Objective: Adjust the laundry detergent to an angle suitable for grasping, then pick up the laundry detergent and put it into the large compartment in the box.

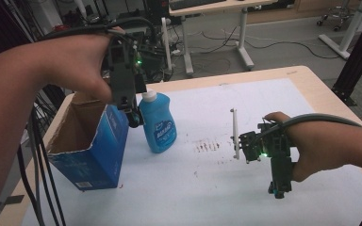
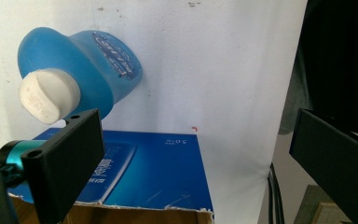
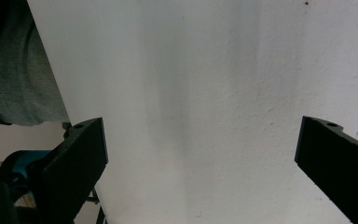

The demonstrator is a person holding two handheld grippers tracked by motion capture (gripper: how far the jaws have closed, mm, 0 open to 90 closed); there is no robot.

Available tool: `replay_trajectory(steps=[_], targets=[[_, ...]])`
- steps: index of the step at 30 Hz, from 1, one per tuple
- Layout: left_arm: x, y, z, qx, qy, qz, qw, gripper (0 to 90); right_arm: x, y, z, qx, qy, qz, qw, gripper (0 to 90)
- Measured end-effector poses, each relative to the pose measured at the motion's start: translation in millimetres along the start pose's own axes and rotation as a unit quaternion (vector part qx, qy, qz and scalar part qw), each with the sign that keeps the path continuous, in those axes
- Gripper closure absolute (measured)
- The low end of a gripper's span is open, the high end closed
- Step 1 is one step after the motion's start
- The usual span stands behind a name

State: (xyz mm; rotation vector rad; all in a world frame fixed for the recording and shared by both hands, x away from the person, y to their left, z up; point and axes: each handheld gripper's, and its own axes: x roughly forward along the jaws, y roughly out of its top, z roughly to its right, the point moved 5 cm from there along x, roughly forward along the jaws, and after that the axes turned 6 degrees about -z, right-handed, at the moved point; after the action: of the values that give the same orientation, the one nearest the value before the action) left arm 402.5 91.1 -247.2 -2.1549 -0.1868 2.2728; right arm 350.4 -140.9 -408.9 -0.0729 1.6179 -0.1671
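One white-covered table [image 1: 273, 99], cluttered workshop.

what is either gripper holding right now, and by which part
Nothing. The left gripper hangs open above the blue bottle and blue box; the right gripper is open over the bare table.

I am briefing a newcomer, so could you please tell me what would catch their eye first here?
A bright blue bottle with a white cap stands upright on the white table, right beside an open blue box at the left. The left gripper hovers above them, jaws open and empty.
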Motion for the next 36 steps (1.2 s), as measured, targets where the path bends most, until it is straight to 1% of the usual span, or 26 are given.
replay_trajectory(steps=[4, 5, 9, 10, 12, 13, 15, 17, 19, 20, 21, 23, 26, 27, 28, 29, 33, 34, 35, 36], targets=[[-0.2, 1.5, 0.4, 0.001, -0.001, 0.001, 1.0, 3.1, 0.2, -1.2, 0.0, 0.002, 0.003, -0.002, 1.0, 1.4], [-0.2, 1.5, 0.4, 0.001, -0.001, 0.001, 1.0, 3.1, 0.3, -1.2, 1.0, -0.001, 0.001, 0.0, 1.0, 1.4], [2.0, 2.2, -0.4, 0.003, -0.005, -0.003, 1.0, 3.1, -0.8, -1.3, 0.6, 0.004, 0.001, 0.001, 1.0, 1.4], [1.8, 2.2, -0.8, 0.003, -0.004, -0.004, 1.0, 3.1, -0.8, -0.9, 0.9, 0.0, 0.0, 0.002, 1.0, 1.4], [1.8, 2.2, -0.8, 0.003, -0.004, -0.004, 1.0, 3.1, -0.9, -0.8, 0.7, 0.001, 0.0, 0.001, 1.0, 1.4], [1.1, 2.2, -0.5, 0.0, -0.008, -0.003, 1.0, 3.1, -0.9, -0.8, 0.7, 0.001, 0.0, 0.001, 1.0, 1.4], [1.4, 2.0, 0.5, -0.002, -0.008, -0.002, 1.0, 3.1, -1.6, -0.5, 1.8, -0.008, -0.005, -0.001, 1.0, 1.4], [1.9, 1.4, 0.9, -0.001, -0.007, -0.006, 1.0, 3.1, -2.1, -0.2, 0.5, -0.004, -0.003, -0.002, 1.0, 1.4], [2.4, 1.0, 0.5, -0.003, -0.007, -0.007, 0.9999, 3.1, -3.3, 1.4, 0.7, -0.006, -0.004, 0.0, 1.0, 1.4], [2.0, 0.9, 0.5, -0.004, -0.006, -0.007, 1.0, 3.1, -3.5, 2.0, 1.5, -0.012, -0.005, -0.001, 0.9999, 1.4], [1.8, 0.9, 0.7, -0.003, -0.006, -0.006, 1.0, 3.1, -4.0, 2.5, 0.8, -0.005, -0.004, -0.004, 1.0, 1.4], [1.8, 0.7, 0.8, -0.001, -0.006, -0.006, 1.0, 3.1, -4.4, 4.8, 3.3, -0.014, -0.009, -0.004, 0.9998, 1.4], [2.0, 0.6, 0.8, -0.003, -0.006, -0.006, 1.0, 3.1, -4.6, 5.9, 2.6, -0.01, -0.009, -0.003, 0.9999, 1.4], [1.7, -0.3, 0.3, -0.003, -0.004, -0.005, 1.0, 3.1, -4.2, 7.7, 3.1, -0.018, -0.01, -0.004, 0.9998, 1.4], [1.3, -0.9, 0.3, -0.003, -0.003, -0.006, 1.0, 3.1, -4.0, 7.6, 3.4, -0.018, -0.011, -0.006, 0.9998, 1.4], [1.3, -0.9, 0.3, -0.003, -0.003, -0.006, 1.0, 3.1, -4.0, 7.6, 3.4, -0.018, -0.011, -0.006, 0.9998, 1.4], [0.9, -1.2, 0.7, -0.004, -0.007, -0.003, 1.0, 3.1, -4.8, 5.7, 2.1, -0.003, -0.007, -0.006, 1.0, 1.4], [1.3, -0.9, 0.5, -0.005, -0.007, -0.002, 1.0, 3.1, -4.9, 5.1, 3.4, -0.011, -0.009, -0.003, 0.9999, 1.4], [1.5, -0.8, 0.3, -0.005, -0.006, -0.004, 1.0, 3.1, -5.3, 4.3, 2.2, -0.004, -0.007, -0.004, 1.0, 1.4], [1.9, -0.4, 0.6, -0.006, -0.005, -0.004, 1.0, 3.1, -5.2, 3.4, 2.9, -0.008, -0.008, -0.003, 0.9999, 1.4]])
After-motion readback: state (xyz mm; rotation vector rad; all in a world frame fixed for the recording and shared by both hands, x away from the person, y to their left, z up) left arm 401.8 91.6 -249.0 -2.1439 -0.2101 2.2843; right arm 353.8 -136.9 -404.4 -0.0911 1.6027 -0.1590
